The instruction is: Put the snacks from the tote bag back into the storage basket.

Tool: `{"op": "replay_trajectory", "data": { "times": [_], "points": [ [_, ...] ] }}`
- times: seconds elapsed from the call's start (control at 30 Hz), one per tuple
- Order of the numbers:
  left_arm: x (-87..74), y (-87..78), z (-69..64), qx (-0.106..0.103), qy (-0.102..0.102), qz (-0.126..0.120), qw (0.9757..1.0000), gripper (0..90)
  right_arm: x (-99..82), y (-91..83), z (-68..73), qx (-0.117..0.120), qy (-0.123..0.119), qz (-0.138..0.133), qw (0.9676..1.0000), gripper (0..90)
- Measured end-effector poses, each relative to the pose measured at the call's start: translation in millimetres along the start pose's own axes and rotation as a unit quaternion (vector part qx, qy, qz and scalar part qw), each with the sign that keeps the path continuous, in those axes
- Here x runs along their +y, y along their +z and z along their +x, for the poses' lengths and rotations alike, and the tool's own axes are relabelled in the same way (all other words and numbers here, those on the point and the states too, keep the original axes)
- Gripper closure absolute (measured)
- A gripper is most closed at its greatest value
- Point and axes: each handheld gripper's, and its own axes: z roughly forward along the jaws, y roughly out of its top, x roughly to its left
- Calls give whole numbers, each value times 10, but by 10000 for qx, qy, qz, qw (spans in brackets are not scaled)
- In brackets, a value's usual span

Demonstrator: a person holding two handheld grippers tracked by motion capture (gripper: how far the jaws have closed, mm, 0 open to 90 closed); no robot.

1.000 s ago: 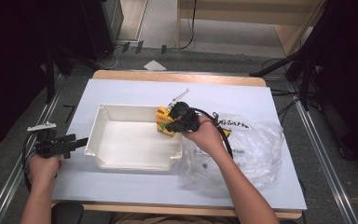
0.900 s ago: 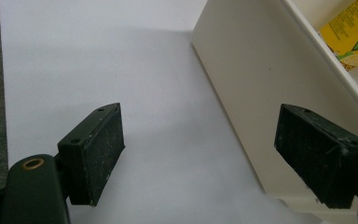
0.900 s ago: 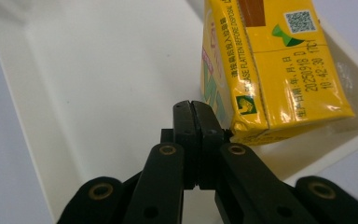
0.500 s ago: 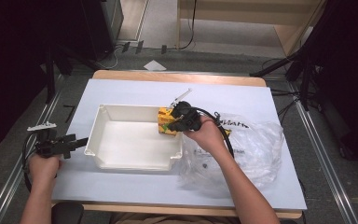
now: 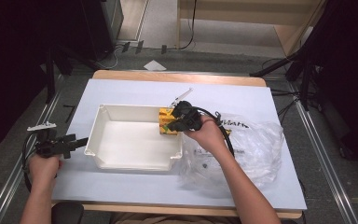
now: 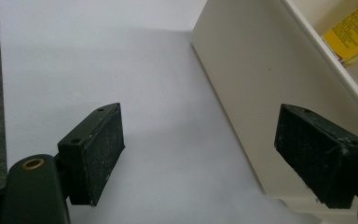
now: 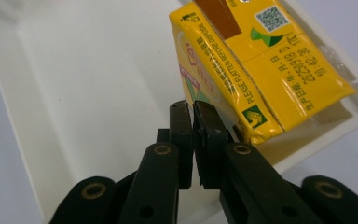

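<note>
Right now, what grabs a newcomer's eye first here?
The yellow drink carton, tilted at the right end of the white tray, with the right claw pinched shut on what looks like a clear wrap at its corner. Next, the crumpled clear plastic bag right of the tray, then the left claw, open beside the tray's left wall.

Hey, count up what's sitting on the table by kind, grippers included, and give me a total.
Yellow drink carton: 1
White tray: 1
Clear plastic bag: 1
Grippers: 2, the left gripper open beside the tray's outer wall, the right gripper shut at the carton's corner
Total: 5
</note>
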Motion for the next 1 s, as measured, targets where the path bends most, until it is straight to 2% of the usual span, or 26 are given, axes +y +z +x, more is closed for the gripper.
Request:
{"op": "replay_trajectory", "data": {
  "times": [0.2,0.33,0.37,0.5,0.53,0.83,0.87,1.0],
  "points": [
    [-1,-1,1,3,1,4,10000,168,22,-63,50,148,-123,-68,9998,821],
    [-1,-2,0,3,-3,6,10000,168,26,-108,74,139,-189,-114,9997,778],
    [-1,-2,0,0,-4,7,10000,168,19,-146,78,147,-184,-178,9996,738],
    [0,-2,0,-3,-10,-1,10000,168,9,-193,78,226,-132,-224,9994,691],
    [0,0,2,-9,-2,3,10000,168,4,-224,70,313,-124,-237,9992,625],
    [-8,-17,2,0,0,-4,10000,168,-13,-307,53,543,-168,-286,9980,517],
    [-9,-16,1,10,6,5,10000,168,-16,-329,49,584,-234,-301,9976,469],
    [-9,-15,-4,18,4,0,10000,168,-25,-389,23,607,-132,-394,9973,389]
  ]
}}
